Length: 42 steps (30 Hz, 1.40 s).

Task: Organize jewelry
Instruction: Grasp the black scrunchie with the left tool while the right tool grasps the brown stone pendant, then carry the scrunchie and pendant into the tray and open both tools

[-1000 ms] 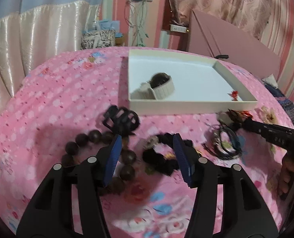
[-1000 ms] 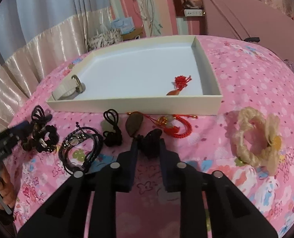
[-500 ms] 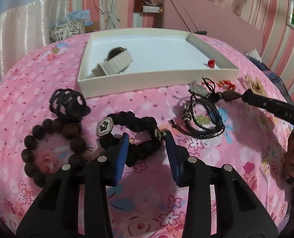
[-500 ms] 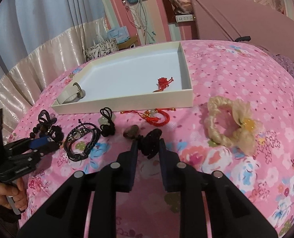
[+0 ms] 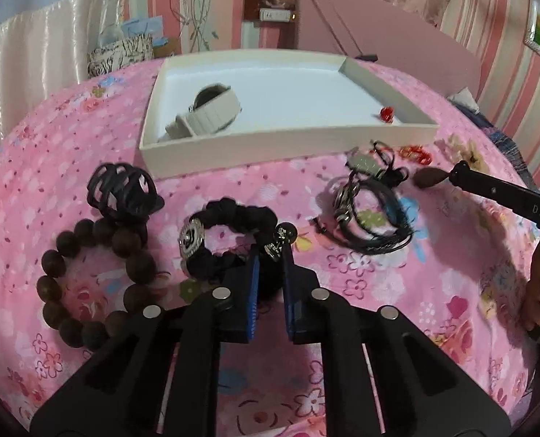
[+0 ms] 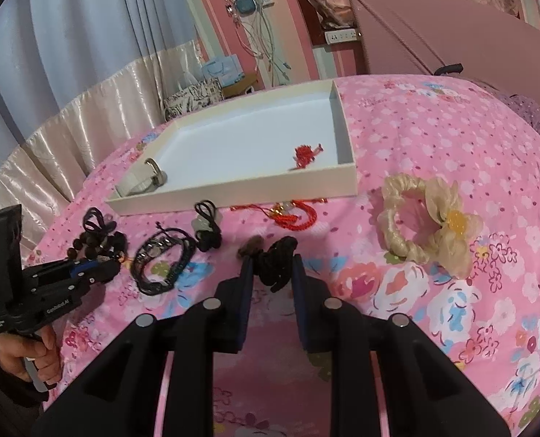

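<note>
**beadfan:** ok, left to right from the left wrist cam. On the pink floral bedspread (image 5: 397,291) at far left there's a brown wooden bead bracelet (image 5: 88,276), and touching its top edge a black claw hair clip (image 5: 124,191). Just right of those lies the black braided bracelet (image 5: 230,240) with a round silver charm. The left gripper (image 5: 270,255) has its jaws closing on the near right part of that bracelet, and the blue pads already look pressed against the braid.

**trayguy:** agreed, it's clamped on it, bracelet lying on the bedspread. What's further right?

**beadfan:** a bundle of black cord bracelets (image 5: 372,215), apart from the braided one. Behind everything sits the white tray (image 5: 288,145), with a white watch band (image 5: 211,116) in its left part and a small red knot charm (image 5: 386,113) near its right wall.

**trayguy:** right wrist cam now. The right gripper (image 6: 270,266) has its jaws drawn close around a black cord pendant (image 6: 277,258); a brown stone on it pokes out by the left finger. Looks pinched, though the cord hides the pads so I'm not 100% sure how firmly.

**beadfan:** and beyond it, by the tray's front wall, a red knotted cord (image 6: 292,215). Well off to the right, a cream flower scrunchie (image 6: 430,218) lies alone on the bedspread.
</note>
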### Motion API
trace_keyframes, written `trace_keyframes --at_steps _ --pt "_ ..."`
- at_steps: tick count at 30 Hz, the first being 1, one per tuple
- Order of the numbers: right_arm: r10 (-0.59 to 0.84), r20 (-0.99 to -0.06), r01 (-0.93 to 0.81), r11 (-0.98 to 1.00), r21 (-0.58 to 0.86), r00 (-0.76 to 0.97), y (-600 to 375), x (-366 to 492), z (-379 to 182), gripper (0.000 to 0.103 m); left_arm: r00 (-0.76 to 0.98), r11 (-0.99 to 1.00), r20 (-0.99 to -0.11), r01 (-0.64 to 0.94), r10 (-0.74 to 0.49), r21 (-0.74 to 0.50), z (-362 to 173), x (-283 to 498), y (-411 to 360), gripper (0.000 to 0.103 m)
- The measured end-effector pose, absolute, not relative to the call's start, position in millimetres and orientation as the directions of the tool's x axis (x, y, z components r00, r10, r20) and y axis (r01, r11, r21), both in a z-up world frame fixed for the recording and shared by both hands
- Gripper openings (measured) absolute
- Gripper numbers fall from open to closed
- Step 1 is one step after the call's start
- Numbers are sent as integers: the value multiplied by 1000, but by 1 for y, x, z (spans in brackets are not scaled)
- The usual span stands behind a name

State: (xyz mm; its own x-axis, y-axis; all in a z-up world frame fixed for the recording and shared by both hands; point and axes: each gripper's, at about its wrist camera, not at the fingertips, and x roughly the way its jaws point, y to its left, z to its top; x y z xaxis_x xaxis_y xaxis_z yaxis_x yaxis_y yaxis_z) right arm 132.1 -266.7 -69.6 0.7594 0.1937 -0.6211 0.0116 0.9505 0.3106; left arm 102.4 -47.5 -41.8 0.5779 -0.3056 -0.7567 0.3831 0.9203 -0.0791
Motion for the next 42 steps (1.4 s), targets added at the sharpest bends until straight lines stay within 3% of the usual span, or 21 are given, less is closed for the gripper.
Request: trace_keyframes --at_steps 4,5,12,32,42 --pt "206 -590 -11 948 317 781 -266 127 -53 19 602 914 -721 389 -343 -110 -23 98 -45 9" --pt "210 -583 -15 947 321 785 -267 127 -50 10 611 913 -709 389 -352 -119 -15 97 -44 9" --pt "211 -561 -33 950 311 801 -270 128 -32 10 667 916 -651 384 -362 -116 22 101 -45 9" --pt "239 -472 -88 944 319 849 -273 153 6 10 708 911 -585 380 -396 -157 54 140 -64 9" --pt "278 -485 -113 933 341 829 -265 214 3 10 668 910 -626 364 -403 -198 28 196 -85 9"
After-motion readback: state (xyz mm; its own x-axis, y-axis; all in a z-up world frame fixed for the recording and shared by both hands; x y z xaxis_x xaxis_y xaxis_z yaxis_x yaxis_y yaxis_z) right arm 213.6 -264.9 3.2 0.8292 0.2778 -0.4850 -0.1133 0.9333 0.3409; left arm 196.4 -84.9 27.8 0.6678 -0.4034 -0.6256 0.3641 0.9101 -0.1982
